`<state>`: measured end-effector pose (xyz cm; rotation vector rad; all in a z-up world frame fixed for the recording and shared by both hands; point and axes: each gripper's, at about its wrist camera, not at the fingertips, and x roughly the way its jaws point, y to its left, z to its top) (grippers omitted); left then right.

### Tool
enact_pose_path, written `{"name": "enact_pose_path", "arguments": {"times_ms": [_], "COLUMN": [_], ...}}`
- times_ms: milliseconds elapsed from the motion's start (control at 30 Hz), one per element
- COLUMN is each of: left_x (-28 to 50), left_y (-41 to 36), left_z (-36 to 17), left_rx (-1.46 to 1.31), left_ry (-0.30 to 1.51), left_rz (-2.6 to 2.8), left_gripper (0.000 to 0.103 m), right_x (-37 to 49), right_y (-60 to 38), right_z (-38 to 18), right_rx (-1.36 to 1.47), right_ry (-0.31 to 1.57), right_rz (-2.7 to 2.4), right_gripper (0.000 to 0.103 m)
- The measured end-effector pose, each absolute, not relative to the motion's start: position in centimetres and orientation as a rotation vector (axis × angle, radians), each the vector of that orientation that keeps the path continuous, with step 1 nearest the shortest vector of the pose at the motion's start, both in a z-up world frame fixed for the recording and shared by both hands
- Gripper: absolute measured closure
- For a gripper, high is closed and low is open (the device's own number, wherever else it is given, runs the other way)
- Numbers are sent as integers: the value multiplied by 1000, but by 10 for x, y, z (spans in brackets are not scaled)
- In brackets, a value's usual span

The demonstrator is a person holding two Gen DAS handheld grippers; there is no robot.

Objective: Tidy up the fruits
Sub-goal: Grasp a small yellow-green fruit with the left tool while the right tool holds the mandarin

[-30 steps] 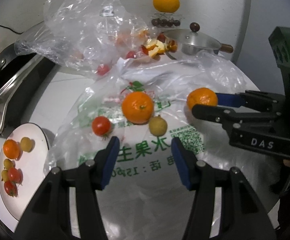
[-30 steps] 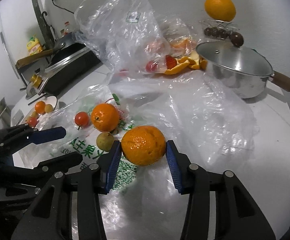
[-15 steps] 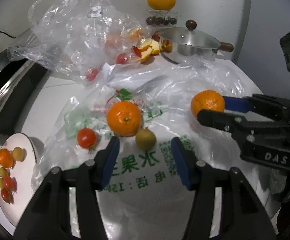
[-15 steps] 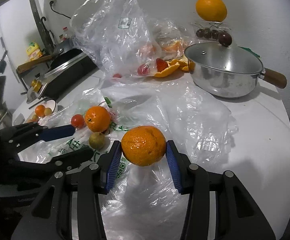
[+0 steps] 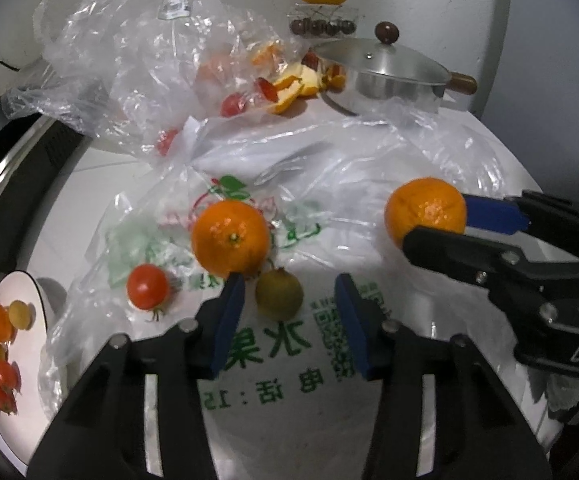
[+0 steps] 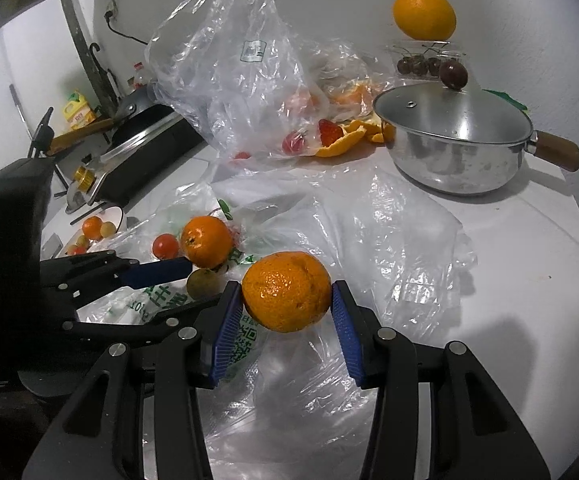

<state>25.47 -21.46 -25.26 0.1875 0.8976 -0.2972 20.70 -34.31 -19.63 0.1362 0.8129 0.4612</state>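
My right gripper (image 6: pixel 285 304) is shut on an orange tangerine (image 6: pixel 286 291) and holds it above the crumpled plastic; the tangerine also shows in the left wrist view (image 5: pixel 425 210). My left gripper (image 5: pixel 290 294) is open, its blue pads on either side of a small brown-green fruit (image 5: pixel 278 294) lying on the printed plastic bag (image 5: pixel 265 360). A second tangerine (image 5: pixel 230 238) and a cherry tomato (image 5: pixel 147 286) lie just beyond and to the left. A white plate (image 5: pixel 29 360) at far left holds several small fruits.
A steel lidded pot (image 6: pixel 455 138) stands at the back right. Behind it an orange (image 6: pixel 424 13) sits on a clear box of cherries (image 6: pixel 421 64). A clear bag (image 6: pixel 241 76) with tomatoes and peel stands at the back. A stove (image 6: pixel 137 156) is on the left.
My left gripper has moved forward so the small brown-green fruit now lies between its pads. My right gripper has kept hold of the tangerine and drawn back slightly.
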Motion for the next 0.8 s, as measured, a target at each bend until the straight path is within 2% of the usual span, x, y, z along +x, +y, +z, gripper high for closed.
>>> {"name": "enact_pose_path", "arguments": {"times_ms": [33,100,267,800], "left_x": [255,255,255,239], "left_y": [-216,-219,-220,-204], "left_z": [-254,-256,-260,-245], "left_rx": [196,212,214,164], "left_ry": [895,895,899,867], "left_rz": [-296,-299,-320,-349], "left_gripper": [58,69,77,77], "right_x": [207,207,206,201], "right_y": [-343,-344,-344,-339], "right_z": [-196,-196,-196,-190], "right_rx": [137,141,140,127], "right_ry": [812,810,806,794], "right_rz": [462,461,458,437], "right_gripper": [55,55,55,55]}}
